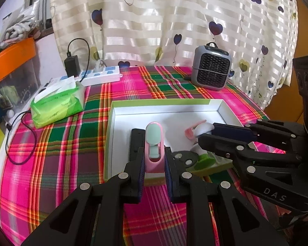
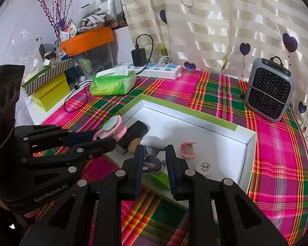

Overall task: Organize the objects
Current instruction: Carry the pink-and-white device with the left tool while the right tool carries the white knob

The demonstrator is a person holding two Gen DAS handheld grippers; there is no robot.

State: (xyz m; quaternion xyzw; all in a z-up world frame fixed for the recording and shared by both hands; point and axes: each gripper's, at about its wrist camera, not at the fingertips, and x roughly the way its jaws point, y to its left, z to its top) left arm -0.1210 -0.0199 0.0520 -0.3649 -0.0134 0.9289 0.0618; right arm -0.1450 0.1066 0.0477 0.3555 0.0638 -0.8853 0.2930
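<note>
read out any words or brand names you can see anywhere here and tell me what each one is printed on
"DAS": on the body of the right claw, seen from the left wrist.
"GenRobot.AI": on the body of the left claw, seen from the right wrist.
Green tissue pack: printed writing, too blurred to read.
Small white round lid in the box: a dark stamp, too small to read.

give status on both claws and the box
Left claw shut on pink-and-mint clip. Right claw around grey-capped toy, grip unconfirmed. Both over white box. Nothing blocking.
</note>
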